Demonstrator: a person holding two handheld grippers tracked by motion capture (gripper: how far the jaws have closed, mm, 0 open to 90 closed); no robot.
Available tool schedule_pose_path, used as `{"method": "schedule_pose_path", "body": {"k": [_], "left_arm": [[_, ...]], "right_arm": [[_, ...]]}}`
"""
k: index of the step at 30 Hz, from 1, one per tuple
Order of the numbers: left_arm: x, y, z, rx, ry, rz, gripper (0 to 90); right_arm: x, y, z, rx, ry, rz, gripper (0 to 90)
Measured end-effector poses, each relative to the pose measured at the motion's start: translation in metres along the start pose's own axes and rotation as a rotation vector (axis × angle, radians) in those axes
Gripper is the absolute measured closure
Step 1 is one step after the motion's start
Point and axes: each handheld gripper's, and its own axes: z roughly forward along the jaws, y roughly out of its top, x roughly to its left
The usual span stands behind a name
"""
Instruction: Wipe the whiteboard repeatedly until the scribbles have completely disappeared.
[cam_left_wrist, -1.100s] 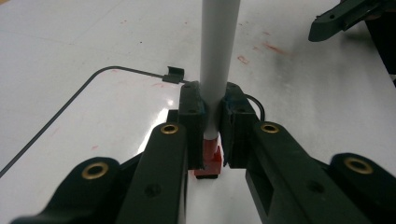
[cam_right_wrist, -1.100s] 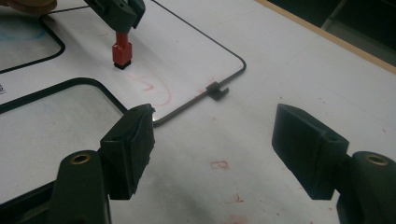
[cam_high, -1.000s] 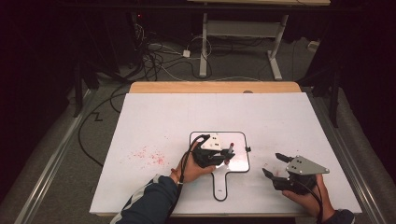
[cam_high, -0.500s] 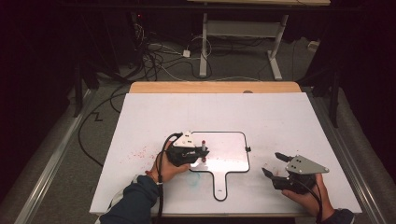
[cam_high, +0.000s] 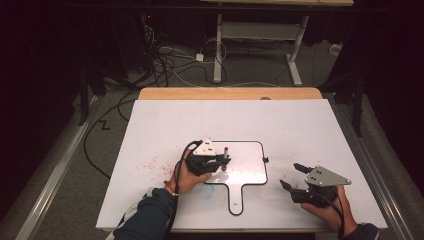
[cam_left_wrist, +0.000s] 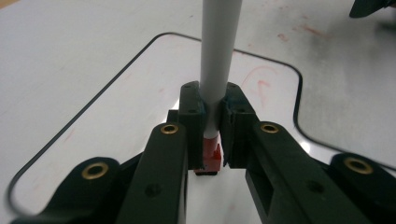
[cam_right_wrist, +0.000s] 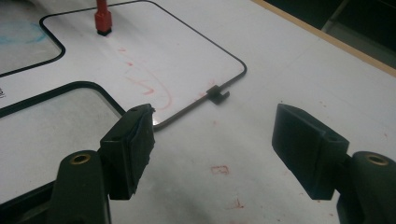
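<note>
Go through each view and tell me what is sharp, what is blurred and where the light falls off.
High view: white table lit, floor around it dark. Left gripper view: marker and jaw tips fairly sharp, near jaw arms soft. Right gripper view: paddle whiteboard crisp, its red scribbles readable, near jaws slightly blurred.

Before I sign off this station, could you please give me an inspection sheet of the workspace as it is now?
Surface: white table, with red smears at its left and small red marks near the right jaws.
Job's things: paddle-shaped whiteboard lying flat, faint red strokes on it; red marker, tip down on the board.
Clutter: nothing seen.
Grippers: left gripper shut on the marker; right gripper open, nothing between its jaws, resting to the right of the board.
Cables: one trails from each gripper along the forearm; a tangle of floor cables beyond the table.
Surroundings: dark room, grey floor, desk frame behind.
</note>
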Motion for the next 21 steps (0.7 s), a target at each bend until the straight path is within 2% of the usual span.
{"method": "schedule_pose_path", "body": {"k": [11,15,18,21], "left_arm": [[-0.035,-0.005,0.061,0.022,-0.107,0.008,78.8],[-0.048,-0.007,0.079,0.039,-0.138,0.032,78.8],[-0.057,-0.009,0.091,0.047,-0.152,0.041,78.8],[-0.061,-0.009,0.097,0.050,-0.145,0.052,78.8]], "right_arm": [[-0.002,-0.002,-0.003,0.000,-0.005,0.009,30.4],[-0.003,-0.003,-0.004,0.000,-0.006,0.015,30.5],[-0.004,-0.004,-0.005,0.001,-0.008,0.018,30.5],[-0.004,-0.004,-0.005,-0.001,-0.007,0.020,30.5]]}}
